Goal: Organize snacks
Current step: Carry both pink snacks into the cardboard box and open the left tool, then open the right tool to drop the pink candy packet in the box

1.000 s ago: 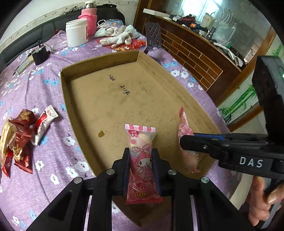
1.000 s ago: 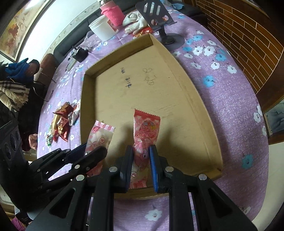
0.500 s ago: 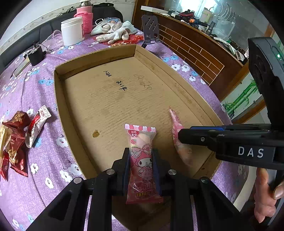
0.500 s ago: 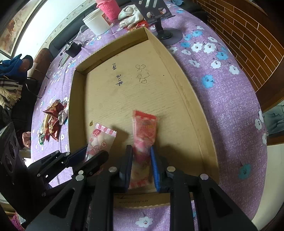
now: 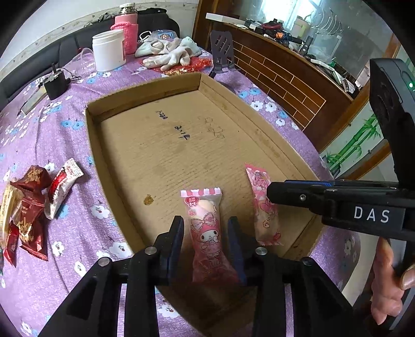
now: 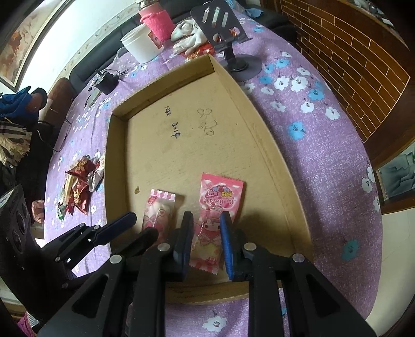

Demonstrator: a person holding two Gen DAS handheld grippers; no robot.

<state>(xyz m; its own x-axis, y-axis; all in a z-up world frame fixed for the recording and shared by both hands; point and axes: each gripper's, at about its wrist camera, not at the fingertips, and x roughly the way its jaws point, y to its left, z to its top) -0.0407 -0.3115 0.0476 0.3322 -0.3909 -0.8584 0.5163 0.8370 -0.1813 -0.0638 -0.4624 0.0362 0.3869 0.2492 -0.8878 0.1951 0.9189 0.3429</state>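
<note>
Snacks are the matter here, and two pink ones already sit at the near end of our cardboard tray (image 5: pixel 145 98): the striped-top pink packet (image 5: pixel 205 220) lies flat on the tray floor between the fingers of our left gripper (image 5: pixel 206 233), and the pink character packet (image 6: pixel 218 204) lies just beside it, toward three o'clock, between the fingers of our right gripper (image 6: pixel 206 233). We judge that both were brought low so they would land side by side in a neat row against the near wall. Our left jaws have just been opening, and a gap shows on either side of the striped-top packet, so we read it as let go. Our right jaws stand narrow around the character packet, which looks pinched at its lower half in the right wrist view, so we take it as gripped. The rest of the tray floor is bare but for pen scribbles and a small brown stain. Outside the tray, at nine o'clock, a heap of red and gold wrapped snacks (image 5: pixel 28 204) waits on the purple flowered tablecloth (image 5: pixel 52 134), well apart from the pink pair. At twelve o'clock stand a white jar (image 5: pixel 109 49), some gloves (image 5: pixel 171 51) and a phone stand (image 6: pixel 220 23), none of them in our path; only the tray wall lies between us and the heap.
</note>
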